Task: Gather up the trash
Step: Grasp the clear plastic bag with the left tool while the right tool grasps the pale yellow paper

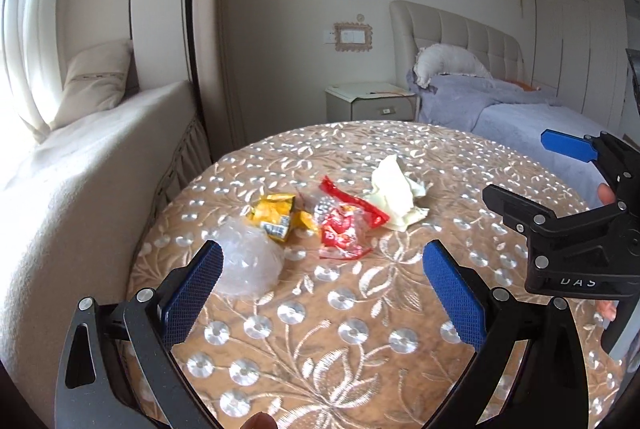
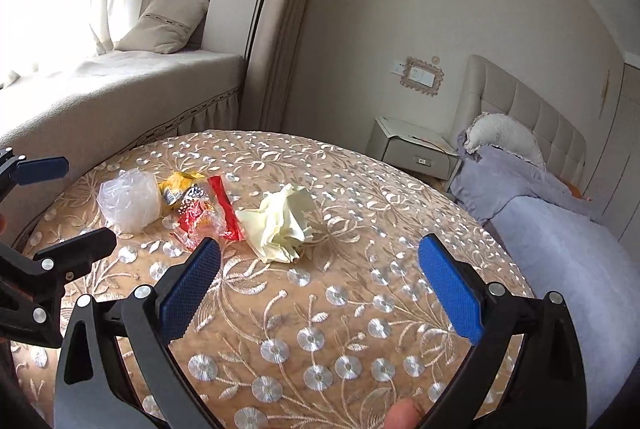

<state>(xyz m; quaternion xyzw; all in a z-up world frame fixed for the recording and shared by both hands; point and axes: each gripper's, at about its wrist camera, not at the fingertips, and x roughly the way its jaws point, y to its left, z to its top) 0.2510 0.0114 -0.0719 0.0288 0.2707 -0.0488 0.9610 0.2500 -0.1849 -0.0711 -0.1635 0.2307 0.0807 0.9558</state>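
Note:
Four pieces of trash lie on a round table with an embroidered gold cloth [image 1: 360, 349] [image 2: 340, 329]. They are a clear plastic bag [image 1: 250, 263] [image 2: 130, 203], a yellow wrapper [image 1: 276, 215] [image 2: 178, 183], a red wrapper [image 1: 344, 225] [image 2: 208, 213] and a crumpled pale paper [image 1: 396, 195] [image 2: 282, 223]. My left gripper [image 1: 320, 277] is open above the table, its left finger beside the clear bag. My right gripper [image 2: 318, 277] is open and empty, just short of the crumpled paper. It also shows at the right of the left wrist view [image 1: 516, 169].
A cushioned window seat [image 1: 80, 169] with a pillow runs along the table's left. A bedside cabinet [image 1: 370, 103] stands beyond the table, and a bed with purple bedding [image 2: 560, 249] lies to the right.

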